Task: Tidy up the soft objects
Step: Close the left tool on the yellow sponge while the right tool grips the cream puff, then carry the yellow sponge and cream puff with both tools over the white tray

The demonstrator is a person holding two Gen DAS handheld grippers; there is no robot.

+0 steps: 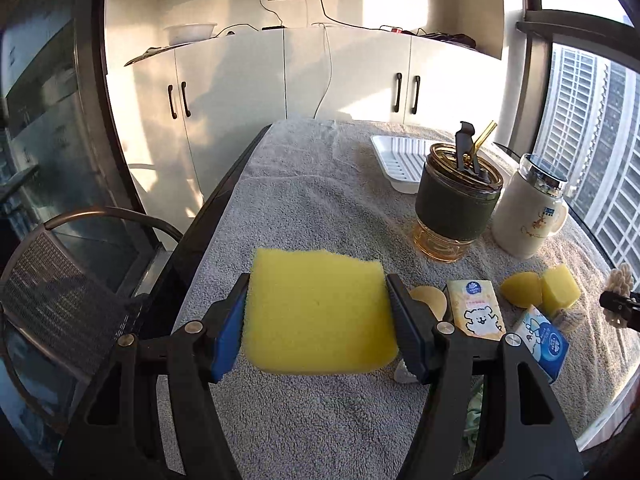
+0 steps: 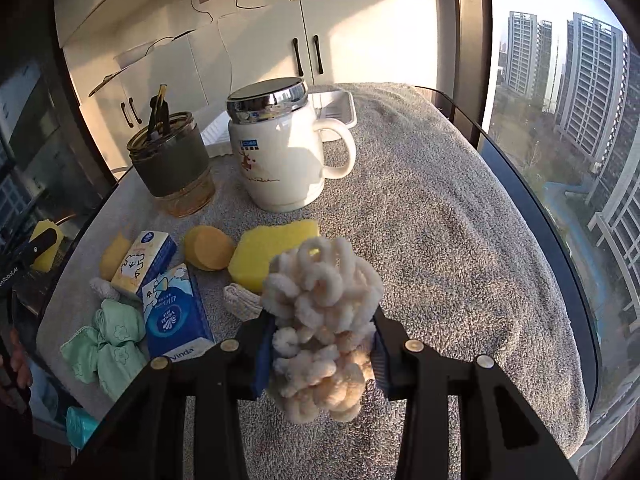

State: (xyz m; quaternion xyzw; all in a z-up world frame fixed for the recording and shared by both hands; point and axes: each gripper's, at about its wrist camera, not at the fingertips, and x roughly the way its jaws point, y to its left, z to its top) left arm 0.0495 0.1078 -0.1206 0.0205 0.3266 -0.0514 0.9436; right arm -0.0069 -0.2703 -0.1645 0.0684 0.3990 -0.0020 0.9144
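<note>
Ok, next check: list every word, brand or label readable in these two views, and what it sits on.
"Vinda", upside down: blue tissue pack, printed twice.
"nRobot.AI", cut off by the frame edge: black left claw body.
Yellow tissue pack: round blue logo and bear drawing, text too small.
White mug: blue label and script line, both unreadable.
Nothing else legible.

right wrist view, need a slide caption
Right gripper clamps a cream chenille scrunchie above the grey towel, near a white mug.
</note>
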